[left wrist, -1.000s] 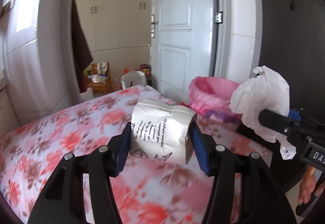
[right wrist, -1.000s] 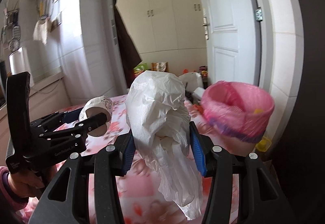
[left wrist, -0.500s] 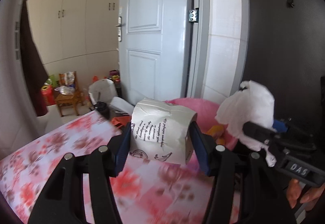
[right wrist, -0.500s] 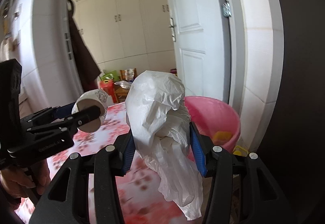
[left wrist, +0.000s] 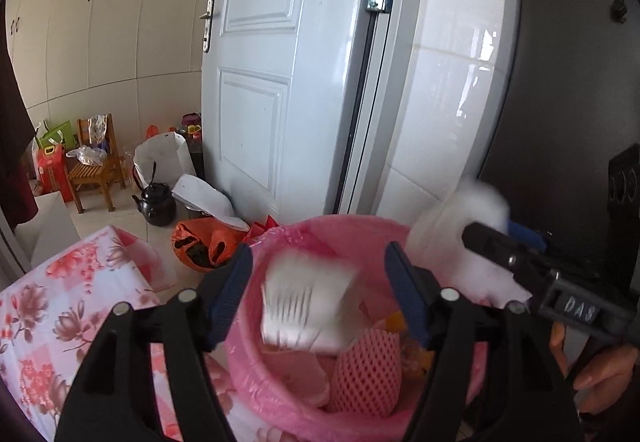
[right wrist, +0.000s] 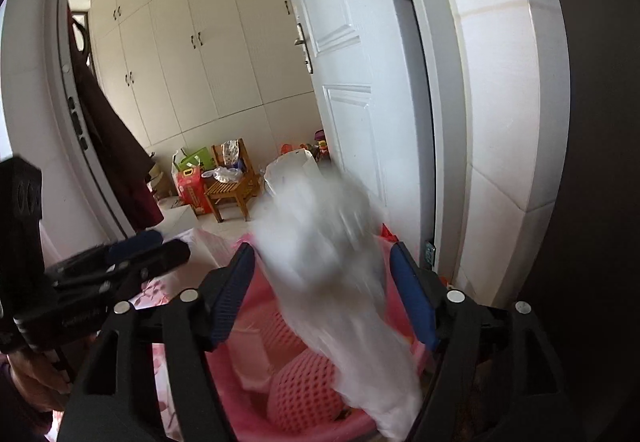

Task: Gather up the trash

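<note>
Both sets of jaws have just been opening over the pink bin [left wrist: 256, 374] by the door frame: left gripper [left wrist: 320, 292] clear of blurred paper cup [left wrist: 306, 306], right gripper [right wrist: 322, 292] clear of white bag [right wrist: 340, 282] (floral bed [left wrist: 52, 306] edge left).

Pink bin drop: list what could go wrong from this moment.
1. The white plastic bag is long and trails toward the near rim of the pink bin; its tail may drape over the edge or snag on the right gripper, whose jaws have just been opening.
2. The paper cup, blurred between the left gripper's parted pads, may bounce off the pink foam net and other trash.
</note>
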A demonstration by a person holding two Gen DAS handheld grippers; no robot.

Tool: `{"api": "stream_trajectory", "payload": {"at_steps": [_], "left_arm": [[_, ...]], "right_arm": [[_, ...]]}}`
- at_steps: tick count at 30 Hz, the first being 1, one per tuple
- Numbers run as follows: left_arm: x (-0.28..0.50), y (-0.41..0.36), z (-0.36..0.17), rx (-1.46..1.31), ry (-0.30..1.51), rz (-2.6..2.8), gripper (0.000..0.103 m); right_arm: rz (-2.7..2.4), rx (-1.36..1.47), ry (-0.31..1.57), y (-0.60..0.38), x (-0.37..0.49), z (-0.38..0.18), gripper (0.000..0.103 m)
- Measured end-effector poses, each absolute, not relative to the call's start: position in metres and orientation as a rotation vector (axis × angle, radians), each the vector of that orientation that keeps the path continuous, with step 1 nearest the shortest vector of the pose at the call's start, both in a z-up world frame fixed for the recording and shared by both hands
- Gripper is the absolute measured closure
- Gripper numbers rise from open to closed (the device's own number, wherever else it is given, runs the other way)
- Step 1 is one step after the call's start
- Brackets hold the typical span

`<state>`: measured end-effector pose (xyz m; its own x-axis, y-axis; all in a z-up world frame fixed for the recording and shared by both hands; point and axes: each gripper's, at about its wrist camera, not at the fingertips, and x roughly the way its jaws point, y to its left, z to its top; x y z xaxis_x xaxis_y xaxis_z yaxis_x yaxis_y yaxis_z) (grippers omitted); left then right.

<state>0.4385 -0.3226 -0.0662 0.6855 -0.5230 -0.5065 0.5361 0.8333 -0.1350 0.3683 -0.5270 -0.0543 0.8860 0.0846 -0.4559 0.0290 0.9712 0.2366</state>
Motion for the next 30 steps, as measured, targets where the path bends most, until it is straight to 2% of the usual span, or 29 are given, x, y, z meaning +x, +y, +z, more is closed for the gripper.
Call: {"api": "stream_trajectory", "payload": {"at_steps": [4, 7, 9, 11, 12, 14, 16, 19, 23, 30], "left_arm": [[0.434, -0.319, -0.074, 0.056, 0.56, -0.589, 0.034], [0.429, -0.316, -0.076, 0.057, 0.561, -0.573, 0.028], [0.42, -0.312, -0.073, 0.068, 0.543, -0.557, 0.015], [0.408, -0.309, -0.068, 0.08, 0.518, -0.531, 0.006], [0.401, -0.306, -0.063, 0.088, 0.503, -0.514, 0.005], [0.389, -0.3, -0.055, 0.098, 0.489, -0.494, 0.005], [0.374, -0.294, -0.043, 0.11, 0.474, -0.459, 0.005], [0.35, -0.279, -0.023, 0.099, 0.427, -0.413, 0.005], [0.318, -0.262, -0.001, 0.089, 0.413, -0.379, 0.005], [0.263, -0.24, 0.006, 0.111, 0.422, -0.353, 0.004]], "right_arm": [[0.017, 0.264, 0.473, -0.54, 0.368, -0.057, 0.036], [-0.001, 0.265, 0.475, -0.541, 0.355, -0.056, 0.036], [-0.017, 0.259, 0.479, -0.54, 0.346, -0.054, 0.036], [-0.033, 0.249, 0.481, -0.537, 0.334, -0.049, 0.036], [-0.05, 0.242, 0.484, -0.534, 0.329, -0.045, 0.036], [-0.078, 0.234, 0.481, -0.528, 0.316, -0.036, 0.032], [-0.116, 0.233, 0.467, -0.521, 0.298, -0.023, 0.023], [-0.148, 0.246, 0.449, -0.512, 0.273, -0.006, 0.018], [-0.178, 0.221, 0.452, -0.494, 0.242, 0.009, 0.018], [-0.178, 0.184, 0.491, -0.456, 0.198, 0.011, 0.018]]}}
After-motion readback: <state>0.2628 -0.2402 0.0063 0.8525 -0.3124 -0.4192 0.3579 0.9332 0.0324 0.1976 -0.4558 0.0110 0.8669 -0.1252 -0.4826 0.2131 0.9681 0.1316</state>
